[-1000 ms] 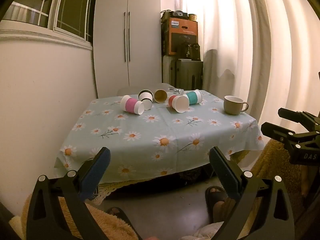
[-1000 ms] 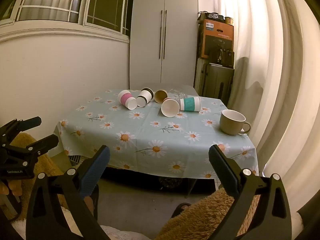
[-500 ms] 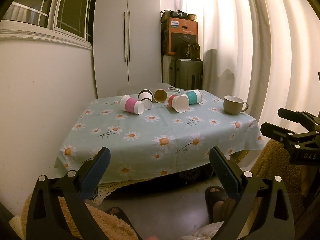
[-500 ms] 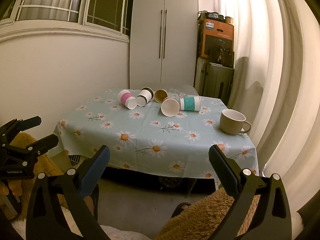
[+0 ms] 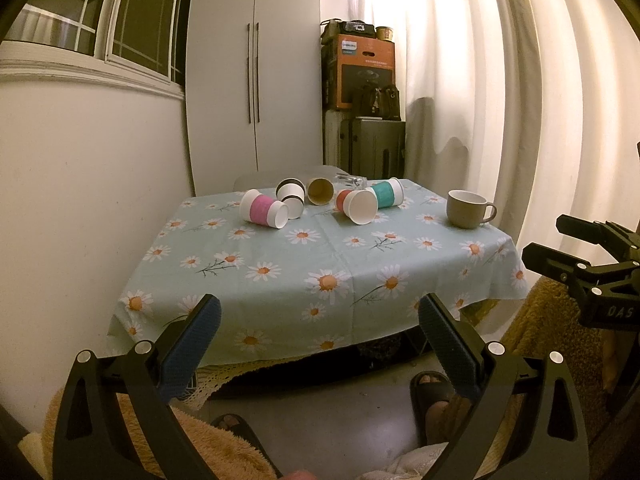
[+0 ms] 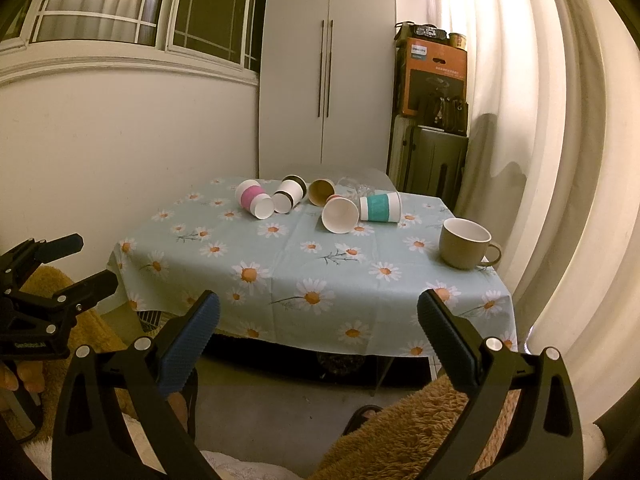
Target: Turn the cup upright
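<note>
1. Cups lay tipped on their sides in a cluster at the far end of the tabletop (image 5: 320,280): a pink-banded cup (image 5: 264,210), a dark-banded cup (image 5: 291,199), a brown cup (image 5: 320,191), an orange-banded cup (image 5: 357,206) and a teal-banded cup (image 5: 387,194).
2. An olive mug (image 5: 467,210) stood upright, apart from them, near the tabletop's right edge.
3. My left tool (image 5: 319,338) was spread wide and held nothing, well short of the near edge of the tabletop.
4. My right tool (image 6: 318,336) was likewise spread wide and empty, also short of the edge.
5. The left wrist view showed both of my sandalled feet (image 5: 434,394) on the floor, and the orange sleeve plainly; the right wrist view mostly showed that cup's open mouth.
6. The right wrist view showed the mug's white inside (image 6: 467,236) closer.
7. Each view caught the other tool at its outer edge.
</note>
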A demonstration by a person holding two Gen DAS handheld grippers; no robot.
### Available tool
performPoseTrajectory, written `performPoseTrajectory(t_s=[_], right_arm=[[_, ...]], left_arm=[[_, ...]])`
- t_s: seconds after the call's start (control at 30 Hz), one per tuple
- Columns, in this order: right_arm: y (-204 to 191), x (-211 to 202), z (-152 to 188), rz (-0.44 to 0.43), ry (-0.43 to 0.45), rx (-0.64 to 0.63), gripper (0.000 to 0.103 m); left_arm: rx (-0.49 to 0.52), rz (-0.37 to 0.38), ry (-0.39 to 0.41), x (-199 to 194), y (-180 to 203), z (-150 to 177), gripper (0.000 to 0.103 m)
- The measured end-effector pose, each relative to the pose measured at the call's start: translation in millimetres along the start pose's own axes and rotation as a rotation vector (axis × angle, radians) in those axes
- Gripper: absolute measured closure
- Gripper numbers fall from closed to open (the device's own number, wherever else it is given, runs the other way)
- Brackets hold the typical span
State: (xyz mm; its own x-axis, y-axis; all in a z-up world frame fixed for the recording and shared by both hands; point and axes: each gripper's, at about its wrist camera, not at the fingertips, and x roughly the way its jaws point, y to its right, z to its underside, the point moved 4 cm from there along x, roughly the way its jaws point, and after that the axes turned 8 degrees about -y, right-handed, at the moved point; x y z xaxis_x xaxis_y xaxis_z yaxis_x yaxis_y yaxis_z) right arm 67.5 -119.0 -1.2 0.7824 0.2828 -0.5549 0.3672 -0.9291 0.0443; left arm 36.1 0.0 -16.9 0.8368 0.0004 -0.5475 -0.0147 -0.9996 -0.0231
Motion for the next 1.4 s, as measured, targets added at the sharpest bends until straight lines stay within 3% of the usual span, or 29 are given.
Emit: performPoseTrajectory(t_s=[1.4], right_arm=[[0.9,1.4,-0.2,-0.002,-0.005,0.001,0.005]], left_arm=[[0.005,-0.004,-0.002,-0.1,2.8,0.6,0.007]])
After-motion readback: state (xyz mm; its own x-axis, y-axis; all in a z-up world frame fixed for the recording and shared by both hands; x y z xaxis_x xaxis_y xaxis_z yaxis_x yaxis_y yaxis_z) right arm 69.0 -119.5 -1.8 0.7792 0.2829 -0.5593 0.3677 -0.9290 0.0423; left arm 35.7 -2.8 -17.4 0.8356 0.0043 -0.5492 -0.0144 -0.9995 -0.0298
